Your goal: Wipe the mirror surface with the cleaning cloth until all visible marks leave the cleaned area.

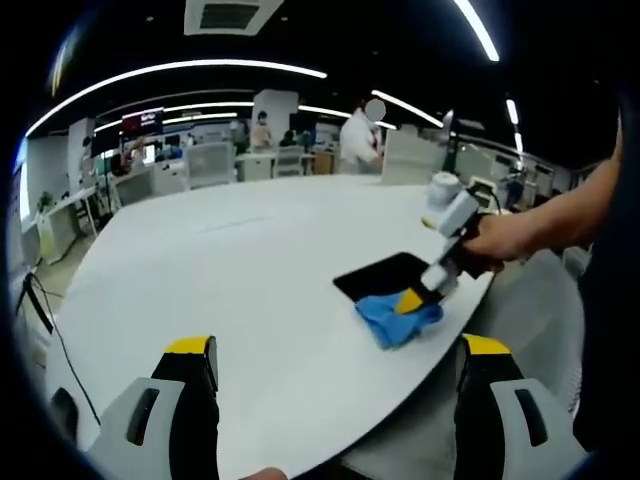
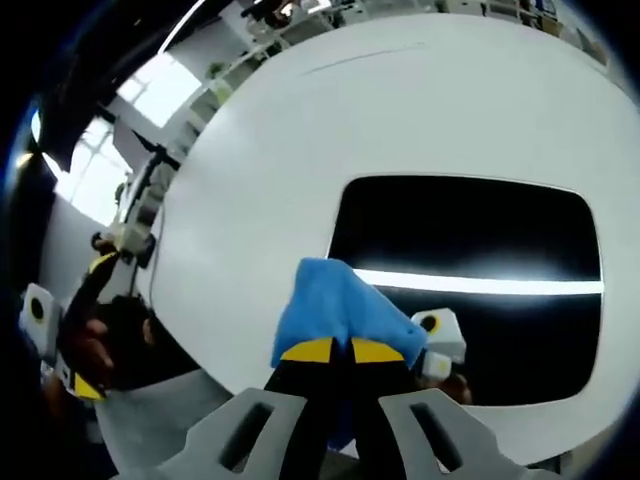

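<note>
— While the left gripper [image 1: 335, 385] hangs at six o'clock in the left gripper view, how do its jaws stand?
— Wide apart, holding nothing, above the white table [image 1: 230, 260]. At three o'clock the right gripper [image 1: 410, 300] presses the blue cloth [image 1: 398, 320] beside the dark mirror [image 1: 385, 275].
— And the right gripper view?
— Jaws pinched together on the cloth [image 2: 330, 310] at six o'clock, touching the mirror's [image 2: 470, 240] near edge; the left gripper [image 2: 60, 345] sits at nine o'clock.

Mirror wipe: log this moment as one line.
right tool: shut on blue cloth | cloth: at near edge of mirror | left tool: open, holding nothing, over white table
</note>
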A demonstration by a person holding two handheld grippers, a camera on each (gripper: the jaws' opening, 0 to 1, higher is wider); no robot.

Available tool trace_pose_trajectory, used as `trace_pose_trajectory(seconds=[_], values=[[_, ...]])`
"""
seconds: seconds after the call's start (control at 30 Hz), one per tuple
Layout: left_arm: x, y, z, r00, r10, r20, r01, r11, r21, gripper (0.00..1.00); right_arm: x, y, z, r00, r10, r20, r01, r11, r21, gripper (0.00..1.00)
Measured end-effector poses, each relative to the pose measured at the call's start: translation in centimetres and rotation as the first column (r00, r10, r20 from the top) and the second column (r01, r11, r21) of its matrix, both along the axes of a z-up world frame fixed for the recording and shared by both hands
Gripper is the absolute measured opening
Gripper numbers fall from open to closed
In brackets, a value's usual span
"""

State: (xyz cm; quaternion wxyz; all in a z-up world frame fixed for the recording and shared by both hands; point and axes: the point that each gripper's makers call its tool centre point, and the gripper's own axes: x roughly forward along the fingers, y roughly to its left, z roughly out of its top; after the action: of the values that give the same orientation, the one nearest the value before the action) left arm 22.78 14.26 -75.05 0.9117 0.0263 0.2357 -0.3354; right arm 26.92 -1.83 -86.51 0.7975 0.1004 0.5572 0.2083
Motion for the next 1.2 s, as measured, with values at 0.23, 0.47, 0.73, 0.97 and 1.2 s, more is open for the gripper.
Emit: trace_pose_trajectory(seconds=[0.23,0.47,0.73,0.97,1.2], values=[[-0.27,-0.46,-0.38,1.0,0.004,-0.007,-0.004,1.0,-0.005,0.99,0.06,0.4,-0.03,1.0,0.003,0.003,-0.003,1.0,0.005,0.0],[-0.07,-0.52,-0.23,1.0,0.005,-0.003,-0.005,1.0,-0.005,0.99,0.08,0.41,-0.05,1.0,0.007,0.011,-0.007,1.0,0.015,0.0],[-0.14,-0.53,-0.33,1.0,-0.001,-0.005,0.001,1.0,0.0,0.99,-0.05,0.54,-0.05,0.995,0.082,0.048,-0.081,0.997,-0.014,0.0],[-0.3,-0.64,-0.31,1.0,-0.015,-0.006,0.015,1.0,0.007,0.99,-0.05,0.46,-0.01,1.0,0.016,0.025,-0.016,1.0,-0.005,0.0],[-0.23,-0.47,-0.18,1.0,-0.008,-0.006,0.008,1.0,0.003,0.99,0.43,0.46,-0.06,1.0,0.002,-0.003,-0.003,0.999,-0.032,0.0]])
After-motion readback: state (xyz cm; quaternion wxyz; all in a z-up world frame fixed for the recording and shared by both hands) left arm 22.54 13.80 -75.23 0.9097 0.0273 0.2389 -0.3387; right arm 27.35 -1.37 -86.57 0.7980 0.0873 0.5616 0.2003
